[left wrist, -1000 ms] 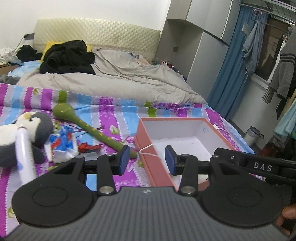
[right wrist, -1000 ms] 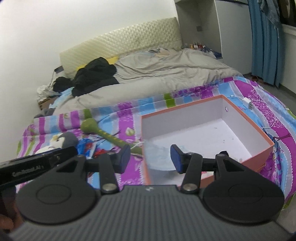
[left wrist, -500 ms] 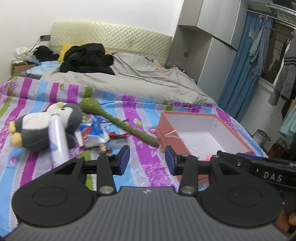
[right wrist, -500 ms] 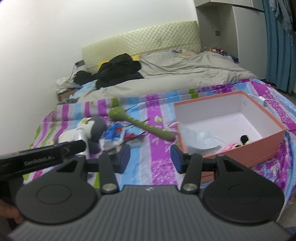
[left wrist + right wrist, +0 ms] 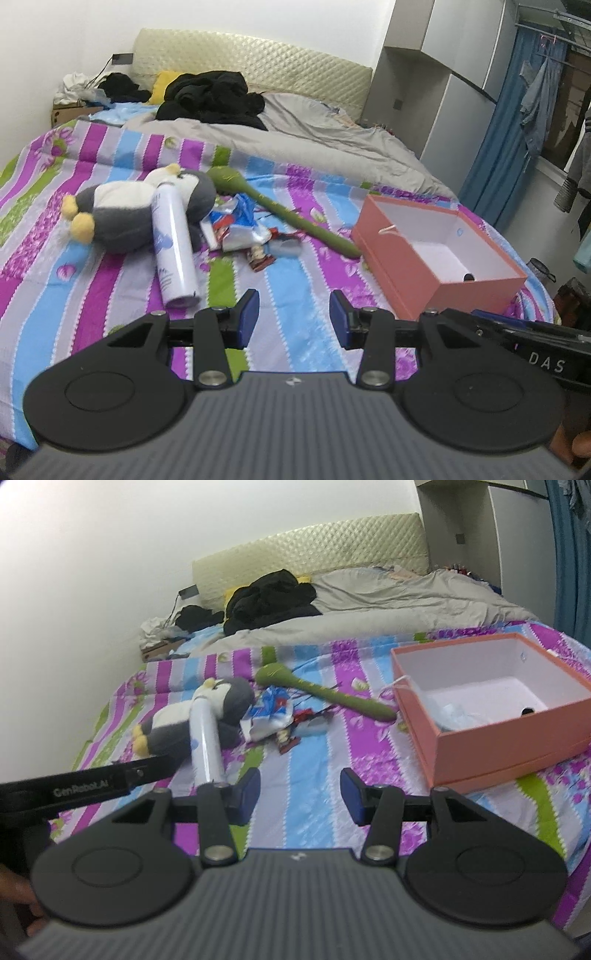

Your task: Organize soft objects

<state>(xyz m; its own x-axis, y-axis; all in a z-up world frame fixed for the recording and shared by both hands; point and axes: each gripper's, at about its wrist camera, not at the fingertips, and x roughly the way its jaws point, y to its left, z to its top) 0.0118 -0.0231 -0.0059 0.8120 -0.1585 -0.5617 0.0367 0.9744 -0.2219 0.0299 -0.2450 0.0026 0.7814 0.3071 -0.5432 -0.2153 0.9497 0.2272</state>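
A grey and white plush penguin (image 5: 125,210) lies on the striped bedspread at the left, also in the right wrist view (image 5: 184,720). A long green soft toy (image 5: 280,214) (image 5: 325,694) lies between it and an open orange box (image 5: 436,251) (image 5: 491,709) at the right. The box holds pale blue cloth (image 5: 452,712) and a small dark item. My left gripper (image 5: 293,317) and right gripper (image 5: 300,794) are both open and empty, held above the bedspread near its front, apart from all objects.
A white spray can (image 5: 173,243) leans on the penguin. A crumpled blue and white wrapper (image 5: 236,221) and small red items (image 5: 262,258) lie beside it. A grey duvet (image 5: 314,136) and black clothes (image 5: 210,96) cover the far bed. Wardrobe and blue curtain (image 5: 495,140) stand at right.
Both grippers have pulled back and away from the orange box, toward the foot of the bed, and swung left. The penguin, can and wrapper now show fully. Both stay open.
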